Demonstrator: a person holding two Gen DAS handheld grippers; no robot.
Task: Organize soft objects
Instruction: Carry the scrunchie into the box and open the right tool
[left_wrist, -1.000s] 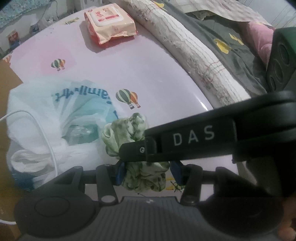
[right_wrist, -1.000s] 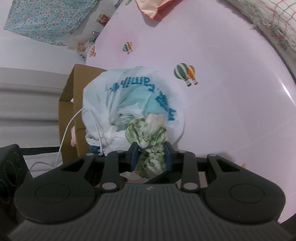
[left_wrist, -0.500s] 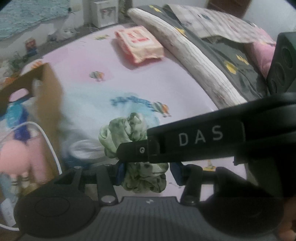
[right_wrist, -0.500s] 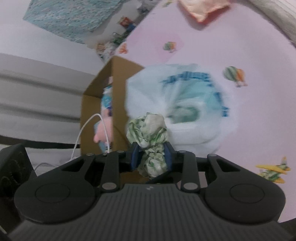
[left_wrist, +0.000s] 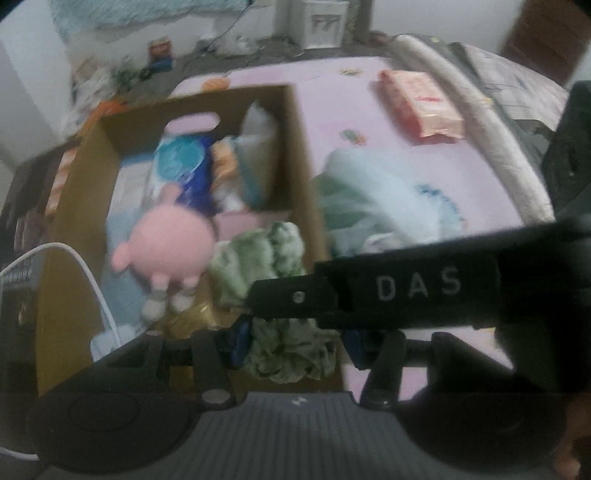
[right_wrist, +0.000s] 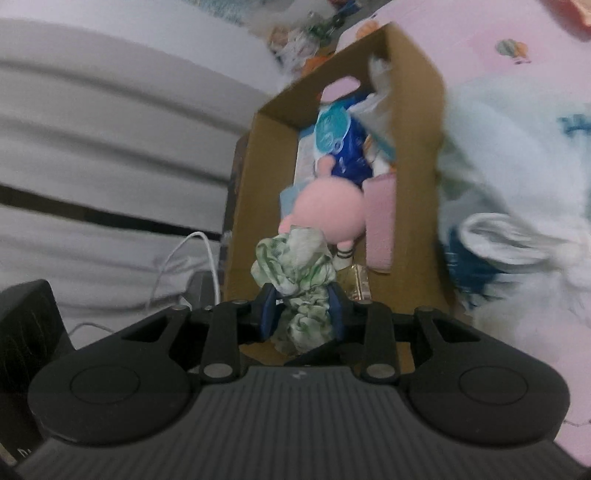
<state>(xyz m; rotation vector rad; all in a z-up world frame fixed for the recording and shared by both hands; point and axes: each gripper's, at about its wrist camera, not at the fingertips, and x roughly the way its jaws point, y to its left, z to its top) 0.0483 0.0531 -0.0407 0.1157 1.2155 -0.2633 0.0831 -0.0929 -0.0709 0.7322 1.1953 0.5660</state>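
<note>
Plush toy (left_wrist: 166, 245) lies in the box (left_wrist: 303, 166) (bag (left_wrist: 373, 199) right of it).

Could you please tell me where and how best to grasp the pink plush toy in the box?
I would grip the pink plush toy across its round body, coming down from above: it lies in the cardboard box, whose walls block a sideways approach, and its legs look too small.
</note>
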